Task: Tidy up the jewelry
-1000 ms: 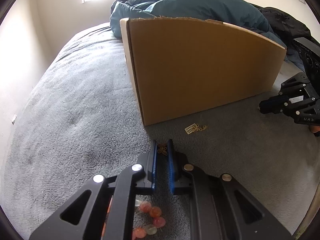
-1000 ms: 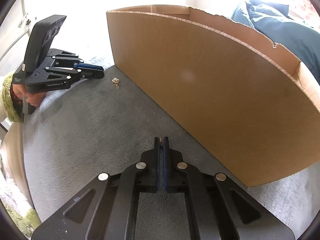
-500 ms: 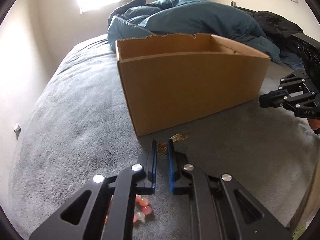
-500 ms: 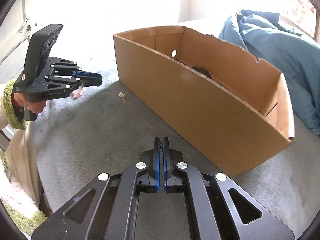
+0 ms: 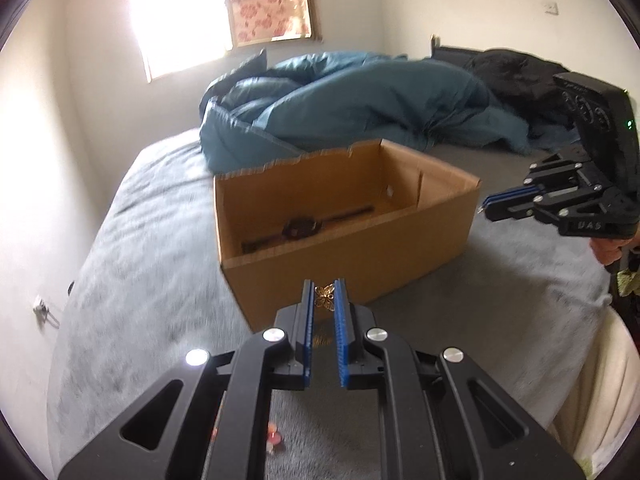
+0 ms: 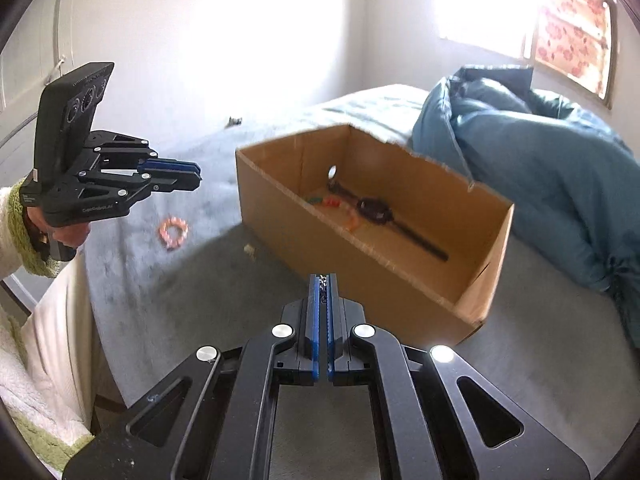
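Two grips hold: left fingers (image 5: 324,294) pinch a gold charm (image 5: 325,297); right fingers (image 6: 323,288) are shut on a chain (image 6: 322,285); clear the box (image 5: 432,240) rim before releasing.

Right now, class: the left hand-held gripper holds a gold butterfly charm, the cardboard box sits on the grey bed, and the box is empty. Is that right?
Not quite. The cardboard box is not empty: the right wrist view shows a dark wristwatch and small coloured pieces inside. The left hand-held gripper does hold the gold butterfly charm.

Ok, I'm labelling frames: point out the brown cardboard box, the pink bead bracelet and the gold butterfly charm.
Brown cardboard box (image 5: 360,256), left wrist view, front wall.
Pink bead bracelet (image 6: 173,232), right wrist view, bead ring.
Gold butterfly charm (image 5: 324,297), left wrist view, wings.
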